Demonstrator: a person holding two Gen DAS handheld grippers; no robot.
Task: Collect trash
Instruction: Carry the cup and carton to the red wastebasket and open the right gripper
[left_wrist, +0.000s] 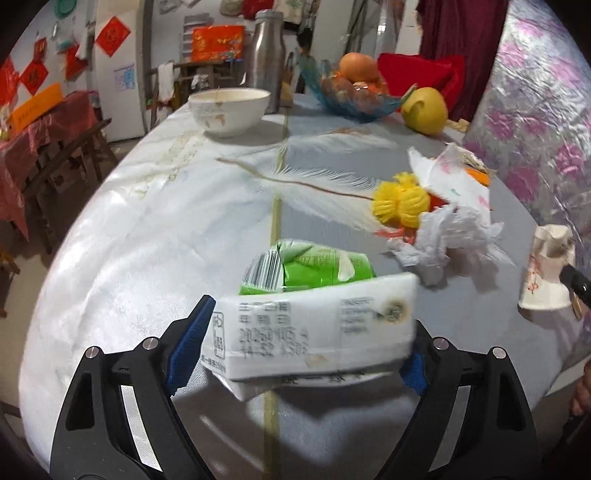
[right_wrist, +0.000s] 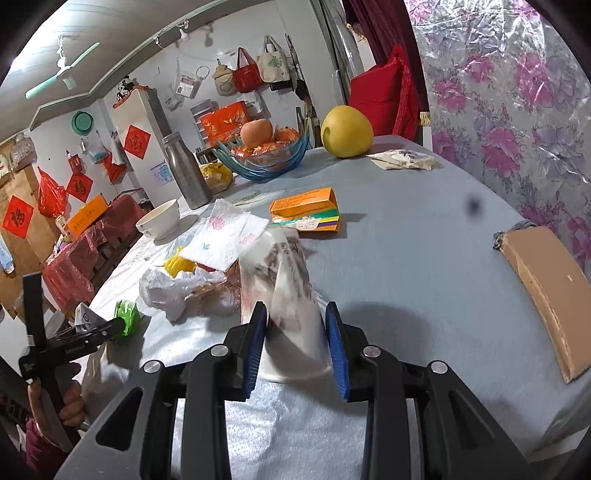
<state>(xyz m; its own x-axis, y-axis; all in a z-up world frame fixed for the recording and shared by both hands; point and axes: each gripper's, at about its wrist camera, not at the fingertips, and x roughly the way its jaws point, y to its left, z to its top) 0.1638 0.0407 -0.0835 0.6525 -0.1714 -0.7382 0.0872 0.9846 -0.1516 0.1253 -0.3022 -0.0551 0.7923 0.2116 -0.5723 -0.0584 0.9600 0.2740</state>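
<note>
My left gripper (left_wrist: 310, 343) is shut on a green and white drink carton (left_wrist: 314, 325), held sideways above the table; its green end also shows in the right wrist view (right_wrist: 127, 317). My right gripper (right_wrist: 297, 347) is shut on a crushed paper cup (right_wrist: 291, 295), held mouth down; the cup also shows at the right edge of the left wrist view (left_wrist: 546, 273). A heap of trash lies between them: crumpled white plastic (left_wrist: 443, 240), a printed napkin (left_wrist: 454, 177), a yellow ruffled wrapper (left_wrist: 400, 201).
A white bowl (left_wrist: 229, 110), a steel bottle (left_wrist: 266, 59), a blue glass fruit bowl (left_wrist: 351, 96) and a yellow pomelo (left_wrist: 424, 110) stand at the far end. An orange box (right_wrist: 306, 210), flat packets (right_wrist: 402, 158) and a cardboard piece (right_wrist: 546, 291) lie on the blue-grey cloth (right_wrist: 406, 258).
</note>
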